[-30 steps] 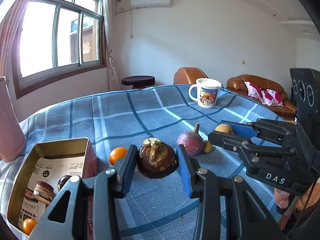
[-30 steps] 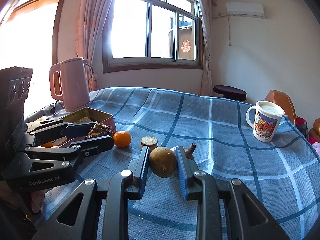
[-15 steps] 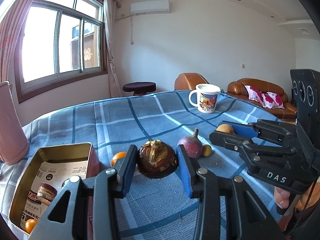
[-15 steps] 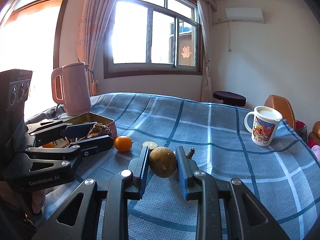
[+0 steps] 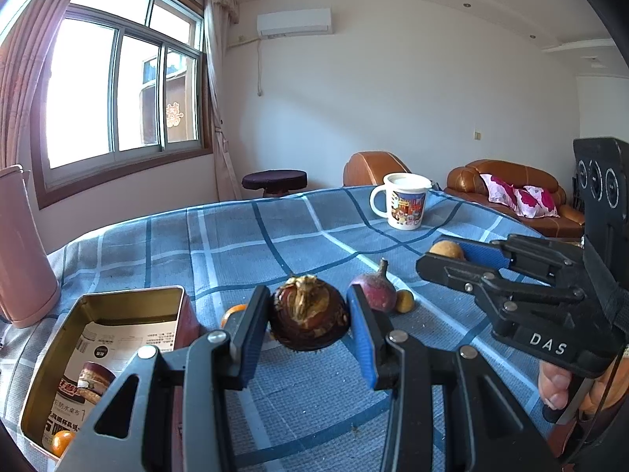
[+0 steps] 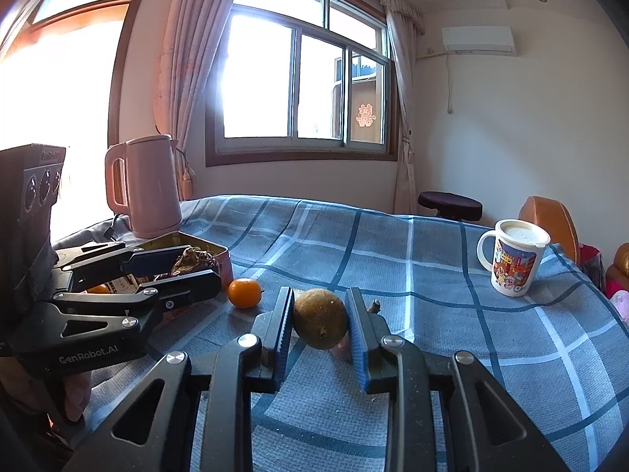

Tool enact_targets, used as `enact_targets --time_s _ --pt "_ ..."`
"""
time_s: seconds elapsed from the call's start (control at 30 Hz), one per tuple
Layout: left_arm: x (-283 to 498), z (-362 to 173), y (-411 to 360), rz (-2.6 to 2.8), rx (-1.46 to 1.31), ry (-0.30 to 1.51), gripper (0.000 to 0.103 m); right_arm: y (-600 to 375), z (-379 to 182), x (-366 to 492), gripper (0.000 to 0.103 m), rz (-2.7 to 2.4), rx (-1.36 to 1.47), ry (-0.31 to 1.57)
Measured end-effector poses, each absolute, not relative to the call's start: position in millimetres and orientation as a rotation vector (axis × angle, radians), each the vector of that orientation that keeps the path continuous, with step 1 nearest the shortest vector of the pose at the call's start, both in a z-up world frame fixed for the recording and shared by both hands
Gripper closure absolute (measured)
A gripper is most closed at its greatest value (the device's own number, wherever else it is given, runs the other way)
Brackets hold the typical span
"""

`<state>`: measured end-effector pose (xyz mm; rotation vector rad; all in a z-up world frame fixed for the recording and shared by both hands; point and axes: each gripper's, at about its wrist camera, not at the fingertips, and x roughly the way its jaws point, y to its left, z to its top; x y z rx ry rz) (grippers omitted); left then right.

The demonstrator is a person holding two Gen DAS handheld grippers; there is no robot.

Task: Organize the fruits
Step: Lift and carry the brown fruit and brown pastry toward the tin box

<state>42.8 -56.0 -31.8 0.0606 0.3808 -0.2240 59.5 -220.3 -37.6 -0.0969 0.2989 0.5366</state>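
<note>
Above the blue plaid tablecloth (image 5: 243, 244), beside the open gold rectangular tin (image 5: 51, 358), our left gripper (image 5: 308, 324) clamps a dark brown mangosteen (image 5: 308, 320); our right gripper (image 6: 320, 322) pinches a brownish-green round fruit (image 6: 320, 322). One small orange tangerine (image 6: 244, 293) lies on cloth.

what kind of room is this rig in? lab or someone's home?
Looks like a home living room, not a lab: a brown leather sofa with floral cushions, a wall air conditioner, and a table under a blue plaid cloth with a pink kettle and cartoon mug.
</note>
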Motion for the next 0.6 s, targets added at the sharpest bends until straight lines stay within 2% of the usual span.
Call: enact_targets --time_s 0.6 --pt "34.1 -29.7 -51.2 -0.214 0.046 0.347 0.061 -221.9 -35.8 51.0 0.075 0.535 -0.100 0.251"
